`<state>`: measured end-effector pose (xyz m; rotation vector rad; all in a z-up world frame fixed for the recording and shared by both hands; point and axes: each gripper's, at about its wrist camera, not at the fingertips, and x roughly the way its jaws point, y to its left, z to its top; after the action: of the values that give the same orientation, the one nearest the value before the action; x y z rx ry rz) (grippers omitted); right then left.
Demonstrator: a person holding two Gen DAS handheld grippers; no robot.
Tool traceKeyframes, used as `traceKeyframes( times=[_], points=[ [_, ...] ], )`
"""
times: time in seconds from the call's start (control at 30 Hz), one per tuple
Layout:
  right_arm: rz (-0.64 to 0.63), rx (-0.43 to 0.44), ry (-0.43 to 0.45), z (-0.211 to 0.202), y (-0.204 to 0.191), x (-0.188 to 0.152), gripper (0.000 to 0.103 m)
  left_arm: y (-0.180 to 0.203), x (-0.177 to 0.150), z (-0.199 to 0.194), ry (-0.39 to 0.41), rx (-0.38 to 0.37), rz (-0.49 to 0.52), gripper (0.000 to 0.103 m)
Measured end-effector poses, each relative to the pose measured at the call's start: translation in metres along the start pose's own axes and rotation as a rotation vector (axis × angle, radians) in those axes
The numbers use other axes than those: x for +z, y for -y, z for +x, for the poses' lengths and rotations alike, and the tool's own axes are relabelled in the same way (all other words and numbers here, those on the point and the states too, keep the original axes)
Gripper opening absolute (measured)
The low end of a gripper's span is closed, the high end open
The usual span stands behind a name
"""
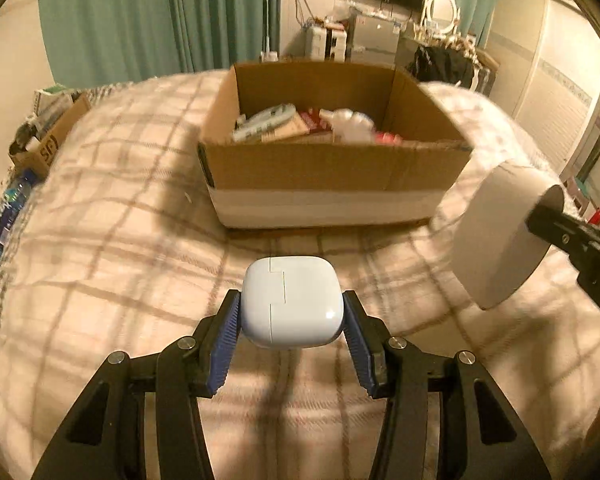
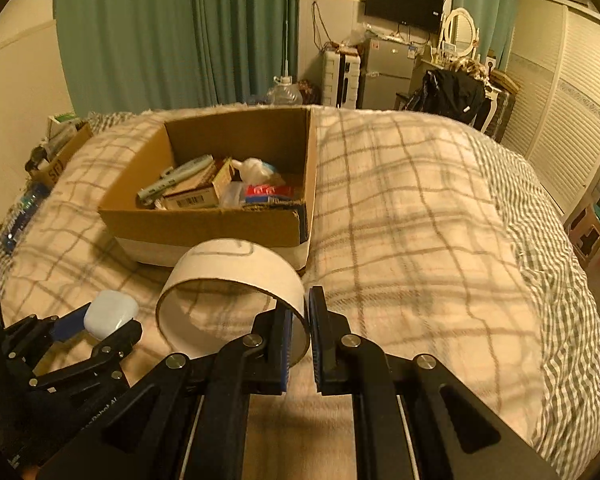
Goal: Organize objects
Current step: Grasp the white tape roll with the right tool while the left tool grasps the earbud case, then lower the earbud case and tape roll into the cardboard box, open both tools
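Observation:
My left gripper [image 1: 292, 312] is shut on a white earbud case [image 1: 290, 302] and holds it above the plaid bed cover. It also shows in the right wrist view [image 2: 110, 316]. My right gripper [image 2: 300, 320] is shut on the wall of a wide white tape roll [image 2: 236, 276], which also shows at the right of the left wrist view [image 1: 500, 236]. An open cardboard box [image 1: 332, 168] stands on the bed ahead of both grippers, holding several items; it also shows in the right wrist view [image 2: 204, 224].
The plaid blanket [image 2: 412, 220] covers the bed. A smaller carton [image 1: 48, 136] and a blue water bottle [image 1: 8, 212] lie at the bed's left edge. Green curtains, a fridge, a monitor and a chair with dark clothes stand behind.

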<state>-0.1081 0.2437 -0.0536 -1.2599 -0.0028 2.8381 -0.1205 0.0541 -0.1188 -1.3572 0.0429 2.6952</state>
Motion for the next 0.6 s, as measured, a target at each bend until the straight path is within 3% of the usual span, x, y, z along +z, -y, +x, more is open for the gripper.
traceKeyframes(
  times=[0.27,0.6],
  points=[
    [-0.012,0.008,0.089,-0.048,-0.002,0.016,0.008,0.002,0.022,-0.048,0.106,-0.038,0.014,0.051],
    [-0.075,0.024,0.193,-0.087,-0.011,0.079,0.008,0.008,0.077,-0.092,0.220,-0.060,0.053,0.051]
  ],
)
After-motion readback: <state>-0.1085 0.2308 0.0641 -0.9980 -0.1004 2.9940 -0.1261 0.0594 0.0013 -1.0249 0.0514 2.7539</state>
